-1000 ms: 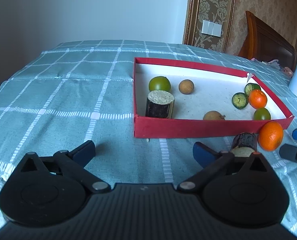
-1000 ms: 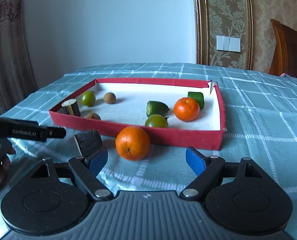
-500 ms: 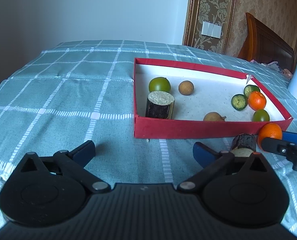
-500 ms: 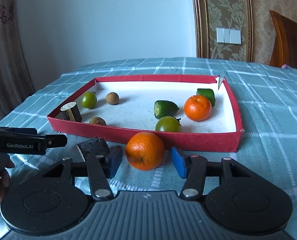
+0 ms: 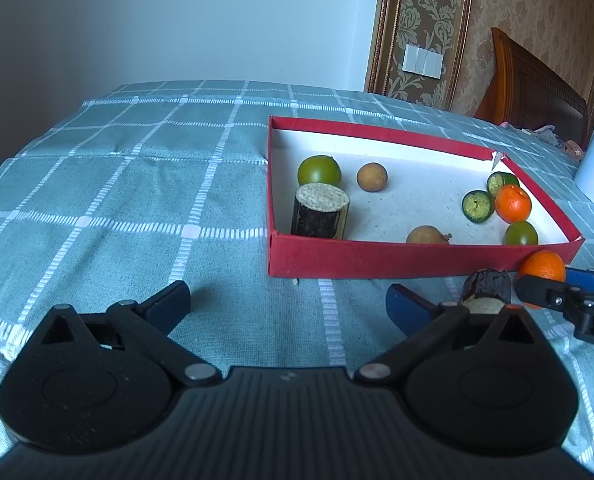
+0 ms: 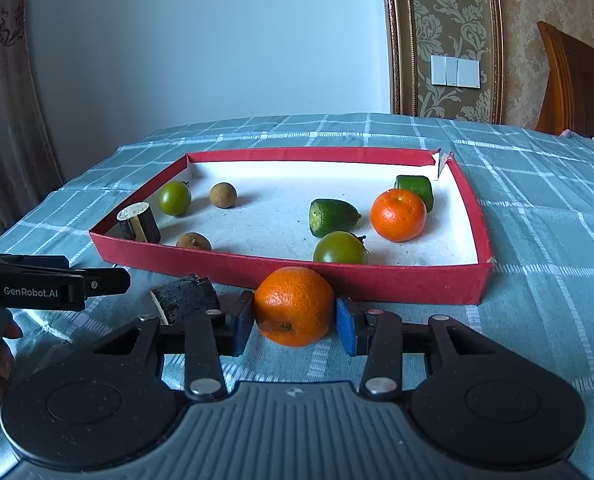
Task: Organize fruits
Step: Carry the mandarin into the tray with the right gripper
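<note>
Setting: teal checked tablecloth (image 5: 145, 200) over a table, pale wall behind, patterned wallpaper at upper right.

Left wrist view, tray: a shallow red cardboard tray (image 5: 377, 256) with a white, speckled floor sat right of centre.
Left wrist view, contents: two green round fruits, two brown round ones, two cut green pieces, a small orange and an upright dark cane stub (image 5: 320, 216) with a pale fibrous top lay inside.
Left wrist view, left gripper (image 5: 289, 300): spread wide at the bottom of the frame, nothing between its blue pads.

Right wrist view, right gripper (image 6: 295, 320): jaws were closing on the loose orange (image 6: 294, 306), blue pads against both its sides, low centre of the frame.
Right wrist view, orange: glossy, dimpled, round; it stood on the cloth just in front of the tray's near wall.
Right wrist view, second stub (image 6: 187, 298): rough, black, lying on the cloth left of the orange.

Progress: most fruit appeared already in the tray; the orange and the second stub seemed left to go in.
</note>
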`<state>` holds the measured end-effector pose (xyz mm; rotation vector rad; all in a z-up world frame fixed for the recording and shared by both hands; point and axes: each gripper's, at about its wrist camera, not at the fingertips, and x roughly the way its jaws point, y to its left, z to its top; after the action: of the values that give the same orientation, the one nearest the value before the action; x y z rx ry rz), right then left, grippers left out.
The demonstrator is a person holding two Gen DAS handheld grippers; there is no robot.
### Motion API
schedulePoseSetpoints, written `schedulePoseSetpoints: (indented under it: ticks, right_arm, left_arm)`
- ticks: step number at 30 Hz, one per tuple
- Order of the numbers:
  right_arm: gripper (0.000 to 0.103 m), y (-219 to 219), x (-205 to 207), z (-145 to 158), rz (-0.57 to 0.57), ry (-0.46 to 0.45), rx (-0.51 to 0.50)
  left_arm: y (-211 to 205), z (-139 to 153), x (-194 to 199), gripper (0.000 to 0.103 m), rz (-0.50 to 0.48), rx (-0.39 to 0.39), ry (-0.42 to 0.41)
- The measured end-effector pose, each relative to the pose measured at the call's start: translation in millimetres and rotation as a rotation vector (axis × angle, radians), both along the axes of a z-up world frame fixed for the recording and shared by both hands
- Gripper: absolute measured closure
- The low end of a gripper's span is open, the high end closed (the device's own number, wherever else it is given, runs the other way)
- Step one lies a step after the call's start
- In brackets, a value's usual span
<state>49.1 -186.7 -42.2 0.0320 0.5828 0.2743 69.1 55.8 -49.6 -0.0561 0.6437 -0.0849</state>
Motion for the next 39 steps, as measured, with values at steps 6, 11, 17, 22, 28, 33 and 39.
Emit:
schedulePoseSetpoints:
  ticks: [6,11,17,22,28,33,39]
  right_arm:
    - [0.061,-9,-9,2,-0.014,-0.016,0.011]
    - [0.061,-17,-14,11,-0.029,-0.051,0.013]
    - [0.061,-26,-8,34,-0.046,-0.122,0.001]
    - [0.061,-29,24,44,-0.053,-0.124,-0.016]
    - [0.061,-15,70,42,-0.053,-0.123,-0.092]
    - [0.061,1,108,31,-0.038,-0.089,-0.158]
    - [0.061,12,139,19,-0.041,-0.039,-0.184]
  left_arm:
    - [0,0,0,0.000,0.000,0.000,0.000]
    - [-1,0,0,0.000,0.000,0.004,0.001]
    - [-1,0,0,0.000,0.000,0.009,0.002]
    - [-1,0,0,0.000,0.000,0.009,0.002]
    - [-1,0,0,0.000,0.000,0.009,0.002]
    - [-1,0,1,0.000,0.000,0.009,0.002]
    - [-1,0,1,0.000,0.000,0.009,0.002]
